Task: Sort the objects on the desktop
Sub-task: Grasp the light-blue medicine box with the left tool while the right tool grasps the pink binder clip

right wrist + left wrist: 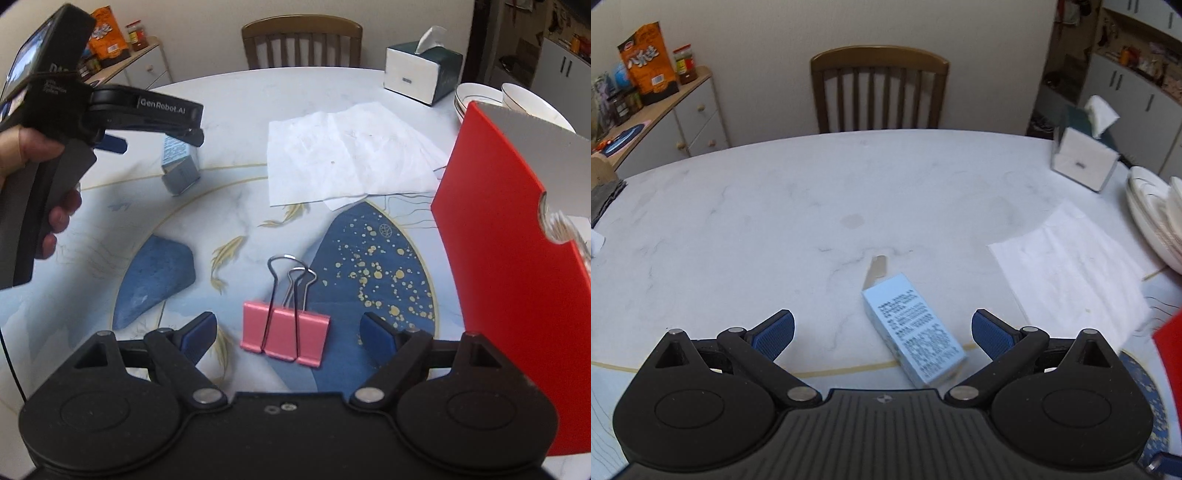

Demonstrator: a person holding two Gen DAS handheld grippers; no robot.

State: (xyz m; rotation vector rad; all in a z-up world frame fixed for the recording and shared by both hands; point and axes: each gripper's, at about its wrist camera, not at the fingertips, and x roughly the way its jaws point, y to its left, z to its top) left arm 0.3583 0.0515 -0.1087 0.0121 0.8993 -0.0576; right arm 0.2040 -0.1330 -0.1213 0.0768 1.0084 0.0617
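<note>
In the right wrist view, the left gripper point(184, 134) hangs at upper left over a small blue box point(180, 168), fingers spread. At lower centre a pink binder clip point(285, 332) lies between the right gripper point(288, 332)'s spread fingers. A red box point(517, 295) fills the right.

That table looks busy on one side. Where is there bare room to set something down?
The widest bare stretch of the table runs from the small blue box to the chair. A smaller gap lies between the pink binder clip and the paper sheet. The right side is crowded: red box, bowls, tissue box.
</note>
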